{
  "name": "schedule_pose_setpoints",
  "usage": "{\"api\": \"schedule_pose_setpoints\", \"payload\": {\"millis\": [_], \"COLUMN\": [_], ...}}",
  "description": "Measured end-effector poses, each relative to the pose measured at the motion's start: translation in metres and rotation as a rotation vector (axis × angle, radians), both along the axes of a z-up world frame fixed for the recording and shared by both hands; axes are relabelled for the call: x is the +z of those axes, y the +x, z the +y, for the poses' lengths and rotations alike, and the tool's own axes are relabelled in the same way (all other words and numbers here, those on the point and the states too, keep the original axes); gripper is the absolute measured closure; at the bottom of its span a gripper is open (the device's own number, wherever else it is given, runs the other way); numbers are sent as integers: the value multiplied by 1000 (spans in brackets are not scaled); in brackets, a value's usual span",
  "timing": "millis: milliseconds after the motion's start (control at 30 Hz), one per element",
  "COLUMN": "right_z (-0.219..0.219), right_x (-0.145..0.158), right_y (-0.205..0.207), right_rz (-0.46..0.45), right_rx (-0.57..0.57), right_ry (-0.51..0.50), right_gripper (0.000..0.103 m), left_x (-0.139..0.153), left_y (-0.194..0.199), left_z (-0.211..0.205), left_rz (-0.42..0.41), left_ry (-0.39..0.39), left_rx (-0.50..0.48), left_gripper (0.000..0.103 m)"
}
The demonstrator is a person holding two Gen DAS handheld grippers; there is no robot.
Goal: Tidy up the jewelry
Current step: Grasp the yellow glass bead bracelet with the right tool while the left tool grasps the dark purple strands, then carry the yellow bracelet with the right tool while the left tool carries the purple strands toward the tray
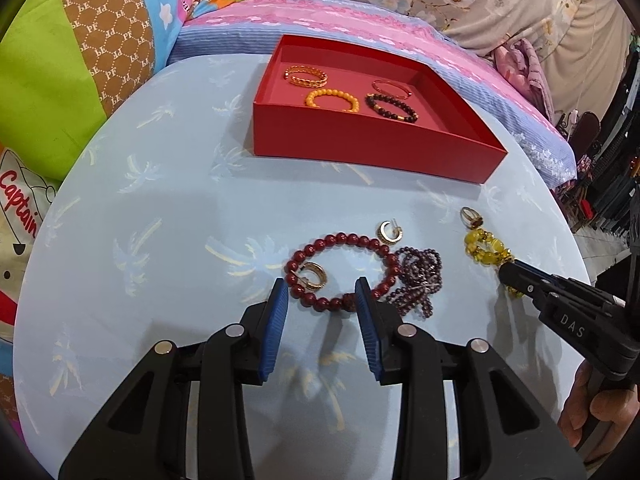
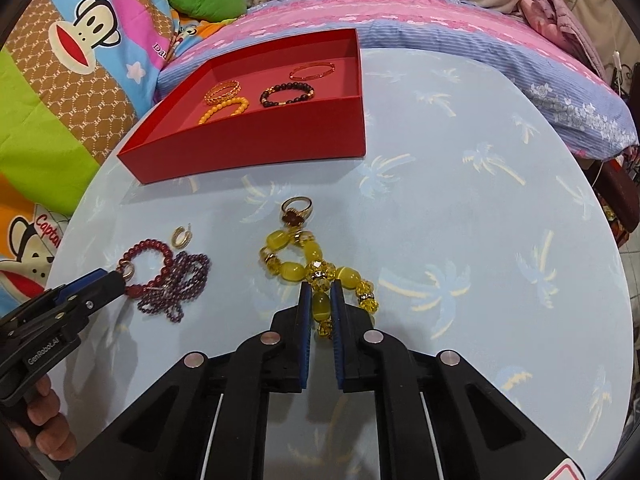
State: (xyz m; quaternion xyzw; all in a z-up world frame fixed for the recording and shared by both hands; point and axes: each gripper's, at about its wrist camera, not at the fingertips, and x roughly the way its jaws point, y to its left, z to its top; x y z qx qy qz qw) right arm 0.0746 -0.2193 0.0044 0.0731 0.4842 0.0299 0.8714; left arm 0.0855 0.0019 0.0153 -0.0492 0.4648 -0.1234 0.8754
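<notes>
Left wrist view: the left gripper (image 1: 322, 294) stands part open, its blue pads straddling the near arc of the dark red bead bracelet (image 1: 342, 270) without pressing it. A gold hoop earring (image 1: 313, 276) lies inside that loop, another hoop (image 1: 389, 232) just beyond it, a purple bead tangle (image 1: 418, 280) to the right. Farther ahead sits the red tray (image 1: 372, 148) with four bracelets.

Right wrist view: the right gripper (image 2: 320, 300) is clamped on a bead of the yellow bracelet (image 2: 316, 272), whose loop stretches away ahead-left toward a gold ring (image 2: 296, 208). The tray (image 2: 256, 148) lies beyond, left.
</notes>
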Motion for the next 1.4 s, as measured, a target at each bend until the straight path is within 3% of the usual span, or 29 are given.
{"api": "schedule_pose_setpoints", "payload": {"millis": [500,567,633,867,1400], "right_z": [-1,-2,-2,0,2], "right_x": [12,12,12,13,63], "right_y": [-21,-21,-22,-22,-26], "right_rz": [-2,-2,-2,-5,-118], "right_rx": [-20,-21,-21,-18,11], "right_ry": [81,84,85,90,124], "right_gripper": [94,94,94,94,94], "left_x": [-3,-5,-8,-10,45], "left_y": [-17,-15,-13,-10,-7], "left_z": [-46,-50,-51,-51,-35], "left_rz": [2,8,18,17,-64], "left_ry": [-22,-20,-26,-30,-111], "left_rx": [-139,-147,-148,-145,-133], "left_gripper": [73,85,91,100,100]}}
